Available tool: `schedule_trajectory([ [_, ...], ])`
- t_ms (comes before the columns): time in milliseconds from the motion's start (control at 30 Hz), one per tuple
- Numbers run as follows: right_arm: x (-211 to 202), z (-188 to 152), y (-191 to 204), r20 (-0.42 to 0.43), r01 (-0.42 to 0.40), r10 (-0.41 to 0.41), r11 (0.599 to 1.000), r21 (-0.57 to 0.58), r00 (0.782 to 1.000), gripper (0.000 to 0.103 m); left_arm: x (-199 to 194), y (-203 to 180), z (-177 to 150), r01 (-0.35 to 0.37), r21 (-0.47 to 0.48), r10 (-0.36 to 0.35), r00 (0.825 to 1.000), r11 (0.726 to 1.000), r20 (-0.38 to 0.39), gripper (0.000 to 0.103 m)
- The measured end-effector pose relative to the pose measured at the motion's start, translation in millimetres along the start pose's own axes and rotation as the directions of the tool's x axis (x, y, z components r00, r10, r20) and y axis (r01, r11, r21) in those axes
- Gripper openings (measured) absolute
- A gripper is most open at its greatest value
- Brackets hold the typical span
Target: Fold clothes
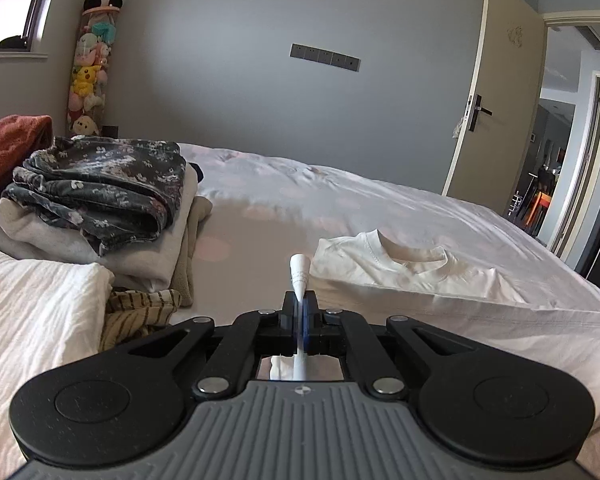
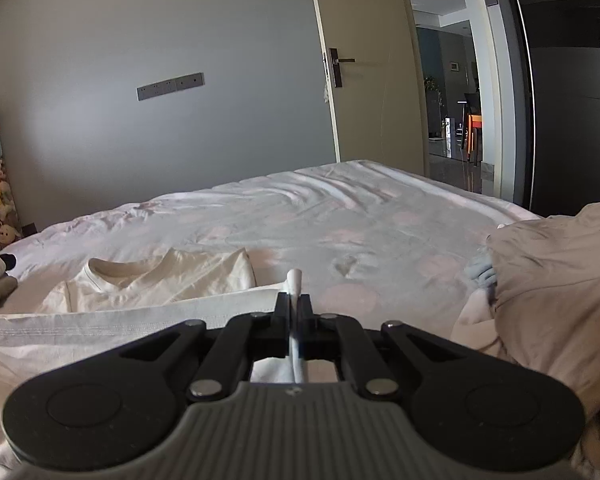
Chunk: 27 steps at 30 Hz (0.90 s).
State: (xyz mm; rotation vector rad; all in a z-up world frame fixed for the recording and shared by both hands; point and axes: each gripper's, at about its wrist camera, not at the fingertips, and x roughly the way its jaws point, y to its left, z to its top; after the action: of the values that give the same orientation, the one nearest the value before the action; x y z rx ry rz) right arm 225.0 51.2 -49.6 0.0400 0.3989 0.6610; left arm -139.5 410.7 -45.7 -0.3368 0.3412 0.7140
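**Observer:** Start with the big things. What are you working on?

**Operator:** The bed [image 1: 340,200] takes up most of both views, and I use it as my folding surface. The cream T-shirt [image 1: 412,268] lies across its near part, neck hole away from me. Its near edge is raised and stretched into a straight line between my two tools.

**Observer:** So both are gripping?

**Operator:** Yes. My left gripper [image 1: 300,308] is clamped on a pinch of the shirt's white fabric, which pokes out past the tips. My right gripper [image 2: 295,300] is clenched on the same shirt further along that edge. I hold the two points apart so the edge stays taut and, I judge, can be carried over toward the collar as one clean fold.

**Observer:** Anything crowding you?

**Operator:** On my left is a stack of folded clothes [image 1: 100,216], a dark flowered piece on top, with a white sheet [image 1: 36,312] and a striped cloth [image 1: 140,312] nearer me. It sits near the shirt but apart from it. On my right a beige heap of fabric [image 2: 556,280] lies just beside my right tool; I'd guess it could snag the edge if I swing wide.

**Observer:** And beyond?

**Operator:** Open bed past the collar, then the door [image 2: 364,60] and a column of soft toys [image 1: 92,52]. Neither is in the way.
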Motion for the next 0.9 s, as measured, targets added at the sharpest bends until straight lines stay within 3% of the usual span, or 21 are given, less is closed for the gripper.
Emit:
schedule_trajectory([
  [267,-89,12,1,0.154,-0.017,0.014,1.000,0.016,0.988,0.004,-84,4,4,0.025,-0.066,-0.014,0.987,0.997,0.162,0.001],
  [500,-152,14,6,0.284,0.005,-0.010,1.000,0.019,0.959,0.004,-136,7,13,0.053,-0.090,-0.025,0.955,0.994,0.295,0.001],
  [900,-223,24,13,0.425,0.010,-0.012,1.000,0.006,0.905,0.004,-203,15,27,0.090,-0.092,-0.039,0.893,0.992,0.449,0.001],
])
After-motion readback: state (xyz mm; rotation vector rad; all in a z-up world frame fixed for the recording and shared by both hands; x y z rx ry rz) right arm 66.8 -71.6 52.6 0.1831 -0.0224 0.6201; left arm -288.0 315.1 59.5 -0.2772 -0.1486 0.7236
